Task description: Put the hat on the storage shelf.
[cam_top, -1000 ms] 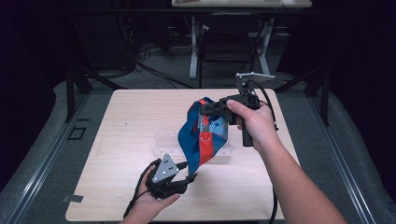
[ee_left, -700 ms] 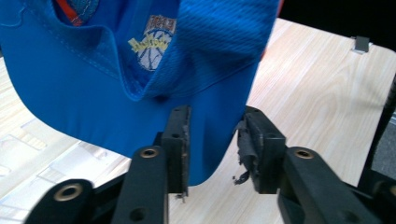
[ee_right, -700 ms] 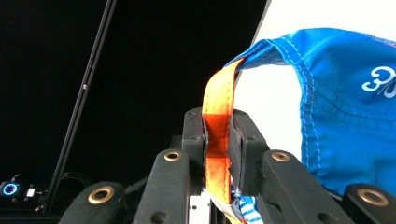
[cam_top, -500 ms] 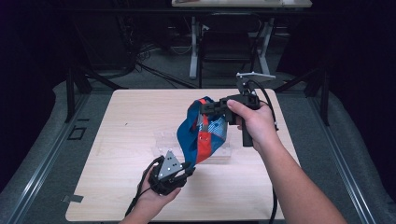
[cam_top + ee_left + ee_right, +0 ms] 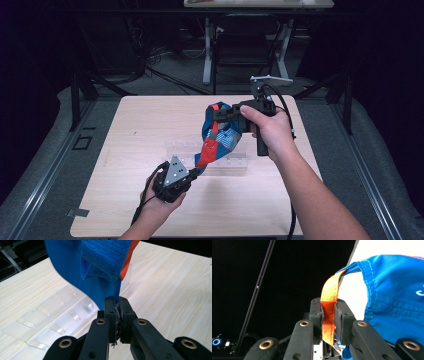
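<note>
1. The left gripper (image 5: 192, 171) pinches the blue bag's (image 5: 223, 136) lower edge.
2. The right gripper (image 5: 216, 116) clamps its orange strap (image 5: 329, 305).
3. The bag hangs above a clear plastic rack (image 5: 231, 162) on the wooden table (image 5: 125, 130).

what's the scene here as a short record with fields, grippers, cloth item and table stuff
held item: blue fabric bag with orange strap, stretched in the air between both grippers
left gripper: shut on the bag's blue lower edge
right gripper: shut on the orange strap
under the bag: clear plastic rack lying flat
surface: light wooden table
</note>
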Tool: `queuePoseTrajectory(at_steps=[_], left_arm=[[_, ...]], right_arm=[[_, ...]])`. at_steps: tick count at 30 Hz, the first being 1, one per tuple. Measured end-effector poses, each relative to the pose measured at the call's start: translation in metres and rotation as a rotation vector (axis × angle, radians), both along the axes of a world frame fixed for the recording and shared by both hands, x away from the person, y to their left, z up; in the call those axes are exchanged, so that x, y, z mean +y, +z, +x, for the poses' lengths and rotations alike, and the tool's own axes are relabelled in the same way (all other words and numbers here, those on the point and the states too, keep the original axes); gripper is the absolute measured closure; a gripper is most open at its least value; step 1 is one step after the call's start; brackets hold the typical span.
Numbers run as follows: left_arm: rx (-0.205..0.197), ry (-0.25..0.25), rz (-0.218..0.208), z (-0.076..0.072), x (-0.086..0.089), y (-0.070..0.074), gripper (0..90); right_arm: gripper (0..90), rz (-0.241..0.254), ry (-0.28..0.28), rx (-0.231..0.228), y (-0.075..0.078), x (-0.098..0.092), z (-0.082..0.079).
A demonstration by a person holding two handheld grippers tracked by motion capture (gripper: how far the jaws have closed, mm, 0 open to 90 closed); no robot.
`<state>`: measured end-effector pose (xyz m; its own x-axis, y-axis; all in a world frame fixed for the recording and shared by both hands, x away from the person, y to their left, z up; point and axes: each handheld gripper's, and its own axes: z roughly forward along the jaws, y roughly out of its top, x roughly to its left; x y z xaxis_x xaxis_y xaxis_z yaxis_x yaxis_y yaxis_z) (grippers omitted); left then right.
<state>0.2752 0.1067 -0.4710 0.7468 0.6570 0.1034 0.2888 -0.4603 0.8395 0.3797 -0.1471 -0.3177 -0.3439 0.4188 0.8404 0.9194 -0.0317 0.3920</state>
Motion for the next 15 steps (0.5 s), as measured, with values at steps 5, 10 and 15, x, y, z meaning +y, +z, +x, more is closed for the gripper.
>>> queuePoseTrajectory(at_steps=[5,10,15], left_arm=[[-0.011,0.012,-0.007,0.006,0.002,-0.001,88.5],[-0.020,0.023,0.004,0.012,0.003,-0.004,88.6],[-0.023,0.024,-0.007,0.016,0.001,-0.008,88.6]], right_arm=[[78.1,0.003,-0.004,0.003,-0.001,0.002,0.002],[78.1,-0.006,-0.005,0.003,-0.004,0.003,0.005],[78.1,-0.014,-0.007,0.005,-0.006,0.004,0.008]])
